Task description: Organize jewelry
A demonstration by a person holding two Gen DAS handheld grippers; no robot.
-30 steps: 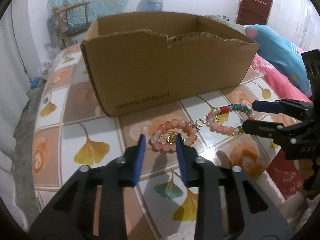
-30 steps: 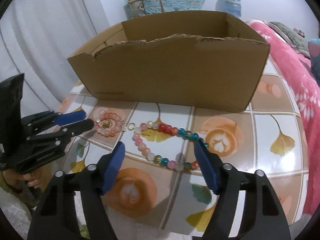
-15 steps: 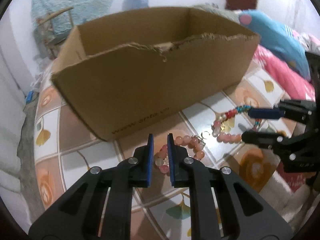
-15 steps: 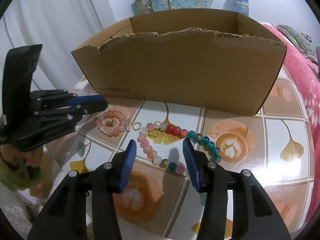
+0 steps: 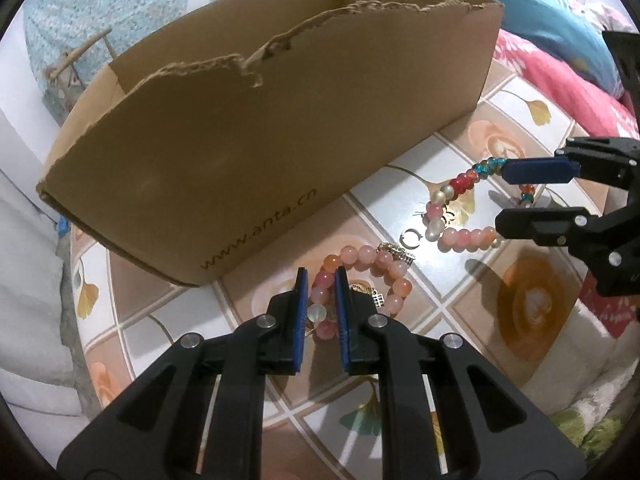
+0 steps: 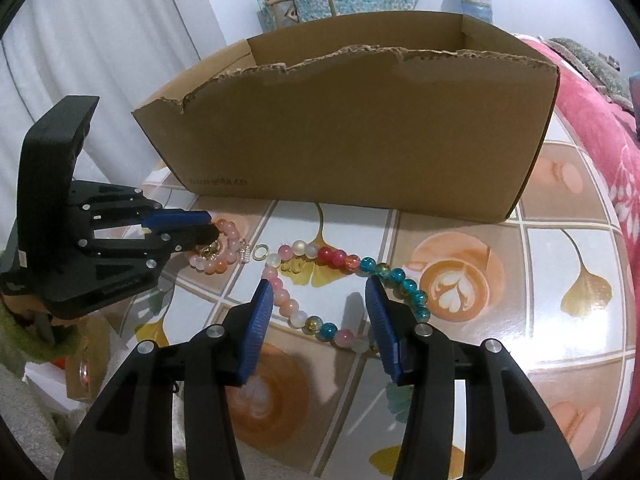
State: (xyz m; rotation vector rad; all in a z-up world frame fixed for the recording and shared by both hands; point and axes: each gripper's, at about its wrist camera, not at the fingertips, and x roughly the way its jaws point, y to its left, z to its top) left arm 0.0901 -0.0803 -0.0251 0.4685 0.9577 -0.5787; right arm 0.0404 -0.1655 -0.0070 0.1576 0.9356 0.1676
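The left gripper [image 5: 321, 280] has its blue pads pinched on the near side of the pink bead bracelet [image 5: 362, 280], which lies on the desk [image 5: 168, 312]. Just past its fingertips stands the torn cardboard box [image 5: 256, 148], its tall front wall close ahead. To that gripper's right lie a small silver ring [image 5: 410, 237] and the multicoloured bead bracelet [image 6: 340, 280]. The right gripper [image 6: 320, 304] stands half spread over this second bracelet: its left pad touches the pink beads, its right pad is beside the blue ones, and whether they press I cannot tell. The box wall rises straight ahead of it too. A pink blanket [image 6: 596, 120] lies off to its right, a wooden chair [image 6: 300, 0] behind the box
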